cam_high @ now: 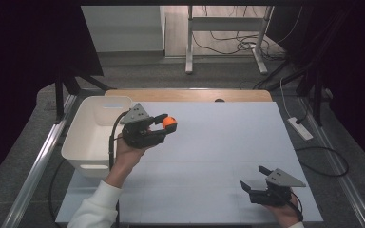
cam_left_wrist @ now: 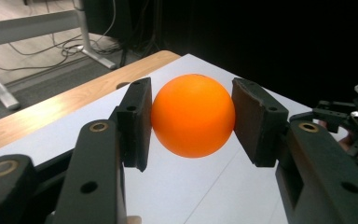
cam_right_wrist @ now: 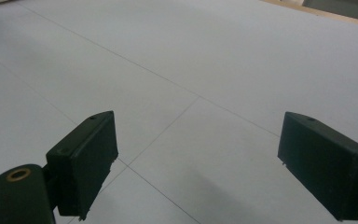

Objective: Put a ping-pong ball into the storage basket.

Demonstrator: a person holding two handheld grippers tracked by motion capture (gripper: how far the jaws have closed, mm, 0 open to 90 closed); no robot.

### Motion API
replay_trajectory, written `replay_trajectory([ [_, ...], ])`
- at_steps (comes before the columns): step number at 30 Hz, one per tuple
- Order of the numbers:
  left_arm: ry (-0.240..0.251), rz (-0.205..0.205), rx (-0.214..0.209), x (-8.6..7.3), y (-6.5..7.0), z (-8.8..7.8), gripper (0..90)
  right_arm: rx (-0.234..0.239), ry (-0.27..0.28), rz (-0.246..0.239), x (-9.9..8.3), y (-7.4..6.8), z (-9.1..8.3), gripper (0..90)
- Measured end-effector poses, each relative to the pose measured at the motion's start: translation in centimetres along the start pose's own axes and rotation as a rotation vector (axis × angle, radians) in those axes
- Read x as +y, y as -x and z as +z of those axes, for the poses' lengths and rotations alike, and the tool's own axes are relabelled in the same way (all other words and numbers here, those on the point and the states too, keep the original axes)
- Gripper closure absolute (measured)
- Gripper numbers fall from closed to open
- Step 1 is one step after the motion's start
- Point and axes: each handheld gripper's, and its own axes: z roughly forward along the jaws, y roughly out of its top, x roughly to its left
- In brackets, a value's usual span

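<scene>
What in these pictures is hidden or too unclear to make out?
- White bin: in the high view its inside floor near the left gripper is hidden by that gripper and the hand.
- Orange ball: in the left gripper view both pads cover its sides where they press.
- Right gripper: in the high view the bottom edge cuts off the hand holding it.
- Dark spot on the wooden strip: too small to identify.

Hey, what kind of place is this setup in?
Probably a lab or workshop test bench: a white work mat on a framed table, loose cables on the floor behind, and dark curtains at the sides.
</scene>
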Motion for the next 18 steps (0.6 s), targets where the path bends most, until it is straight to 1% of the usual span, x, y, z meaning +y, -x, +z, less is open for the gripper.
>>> replay_trajectory([
  [3, -0.001, -0.001, 0.012, 0.0, -0.3, -0.2, 50.7, 0.000, -0.001, 0.000, 0.0, 0.0, 0.0, 11.5],
  [6, -0.003, 0.009, 0.047, -0.1, -0.7, -0.8, 50.7, 0.000, -0.002, -0.001, 0.0, 0.0, 0.0, 11.5],
  [13, -0.001, 0.008, 0.069, -0.2, -1.1, -1.5, 50.7, 0.000, -0.003, -0.001, 0.0, -0.1, 0.1, 11.5],
  [18, -0.003, -0.003, 0.088, -0.4, -1.7, -1.8, 50.7, -0.001, -0.002, 0.001, 0.0, 0.0, 0.1, 11.5],
])
